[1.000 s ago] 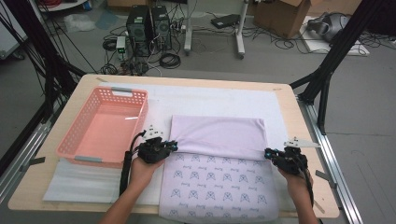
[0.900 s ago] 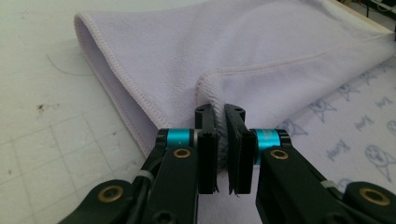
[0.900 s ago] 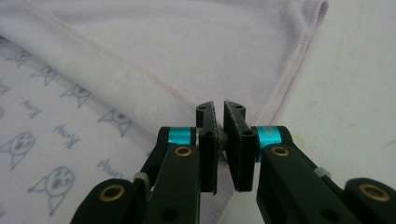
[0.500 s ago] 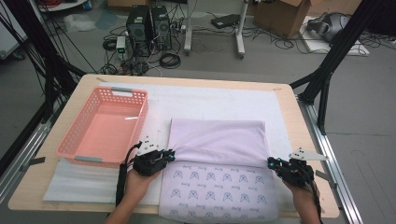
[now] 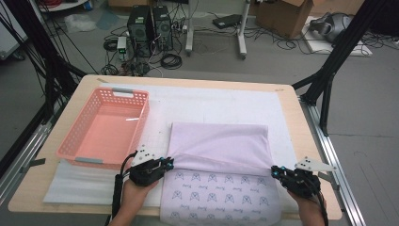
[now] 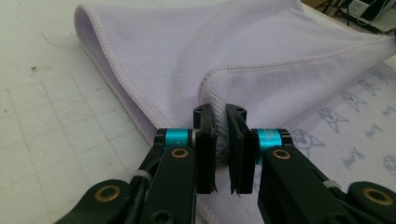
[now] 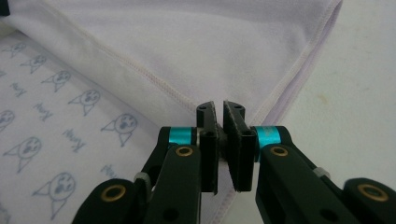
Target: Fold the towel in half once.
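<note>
While the left gripper (image 5: 165, 165) pinches one corner of the towel (image 5: 219, 146), the right gripper (image 5: 277, 173) pinches the other — both clamped on cloth. Half-folded, the towel lies on the table (image 5: 287, 101), at 3 o'clock from the basket (image 5: 103, 129).

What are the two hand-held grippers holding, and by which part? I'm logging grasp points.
Both grip the lilac towel: the left hand-held gripper pinches its folded-over edge at one corner, the right hand-held gripper at the other corner.
</note>
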A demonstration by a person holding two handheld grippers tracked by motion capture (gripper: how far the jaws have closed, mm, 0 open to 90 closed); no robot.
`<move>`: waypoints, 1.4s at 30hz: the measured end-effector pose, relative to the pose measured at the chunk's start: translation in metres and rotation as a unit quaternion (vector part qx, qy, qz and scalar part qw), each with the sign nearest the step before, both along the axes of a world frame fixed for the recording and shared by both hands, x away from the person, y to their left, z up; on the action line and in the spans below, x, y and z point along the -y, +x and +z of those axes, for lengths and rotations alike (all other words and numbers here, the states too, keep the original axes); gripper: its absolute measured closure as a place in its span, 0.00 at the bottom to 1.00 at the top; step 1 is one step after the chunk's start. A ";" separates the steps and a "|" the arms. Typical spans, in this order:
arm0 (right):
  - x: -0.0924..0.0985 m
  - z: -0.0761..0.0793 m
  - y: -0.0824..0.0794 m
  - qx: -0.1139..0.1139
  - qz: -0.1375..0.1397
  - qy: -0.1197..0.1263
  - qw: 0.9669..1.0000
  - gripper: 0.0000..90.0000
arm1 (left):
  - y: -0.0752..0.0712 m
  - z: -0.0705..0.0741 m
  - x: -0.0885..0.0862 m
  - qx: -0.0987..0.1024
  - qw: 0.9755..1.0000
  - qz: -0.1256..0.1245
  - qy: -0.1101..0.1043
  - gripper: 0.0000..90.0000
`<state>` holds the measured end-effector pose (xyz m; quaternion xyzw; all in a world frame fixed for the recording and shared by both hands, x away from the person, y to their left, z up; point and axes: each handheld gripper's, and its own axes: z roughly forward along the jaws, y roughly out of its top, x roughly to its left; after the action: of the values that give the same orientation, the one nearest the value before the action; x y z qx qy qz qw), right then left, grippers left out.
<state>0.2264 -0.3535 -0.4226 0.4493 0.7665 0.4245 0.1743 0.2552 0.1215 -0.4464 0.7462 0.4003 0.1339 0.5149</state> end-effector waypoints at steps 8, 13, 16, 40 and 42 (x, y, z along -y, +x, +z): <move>0.001 0.000 -0.022 -0.001 0.000 0.001 1.000 0.94 | -0.023 0.001 -0.002 0.005 1.000 -0.002 -0.003 0.91; 0.001 0.000 -0.037 -0.003 0.002 0.001 1.000 0.94 | -0.037 0.001 -0.003 0.005 1.000 0.000 -0.004 0.91; 0.002 0.001 -0.045 -0.002 0.005 -0.001 1.000 0.94 | -0.046 0.001 -0.004 0.003 1.000 0.000 -0.003 0.91; 0.009 0.009 -0.119 -0.001 0.018 0.000 1.000 0.94 | -0.110 0.003 -0.010 -0.013 0.999 -0.035 -0.002 0.91; 0.007 0.008 -0.121 -0.008 0.020 -0.001 1.000 0.93 | -0.107 0.003 -0.011 -0.024 0.999 -0.034 -0.003 0.85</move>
<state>0.1051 -0.3608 -0.4146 0.4370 0.7772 0.4234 0.1604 0.1482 0.1323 -0.4435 0.7605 0.3877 0.0971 0.5118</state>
